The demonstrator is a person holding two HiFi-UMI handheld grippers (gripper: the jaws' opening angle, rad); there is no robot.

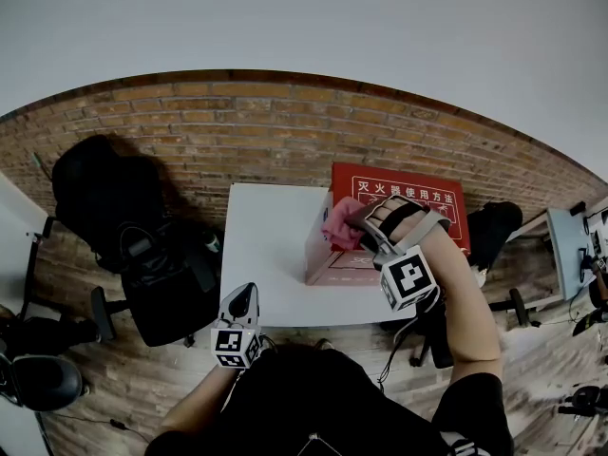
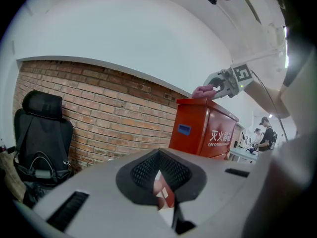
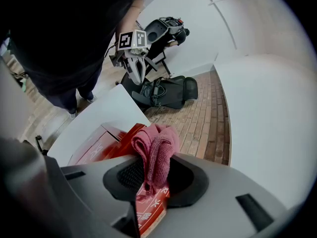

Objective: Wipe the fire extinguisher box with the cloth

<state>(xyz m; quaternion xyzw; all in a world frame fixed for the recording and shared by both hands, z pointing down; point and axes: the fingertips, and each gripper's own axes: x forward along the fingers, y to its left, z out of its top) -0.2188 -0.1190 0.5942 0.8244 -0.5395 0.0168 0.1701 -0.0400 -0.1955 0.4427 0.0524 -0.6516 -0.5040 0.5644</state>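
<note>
Right claw (image 3: 152,180): clenched on a bunched pink cloth (image 3: 157,148), which rests on the top edge of the red fire extinguisher box (image 3: 101,150) just under the claw.
Left claw (image 2: 159,185): closed, holding nothing, well short of the box.
Wiping well: probably grip firmly, press the cloth flat and sweep evenly along the top.
Around: white worktop (image 1: 266,245) beneath the box; black chair (image 1: 100,193) and bag (image 1: 171,288) beyond the left claw. Nothing blocks the stroke.
</note>
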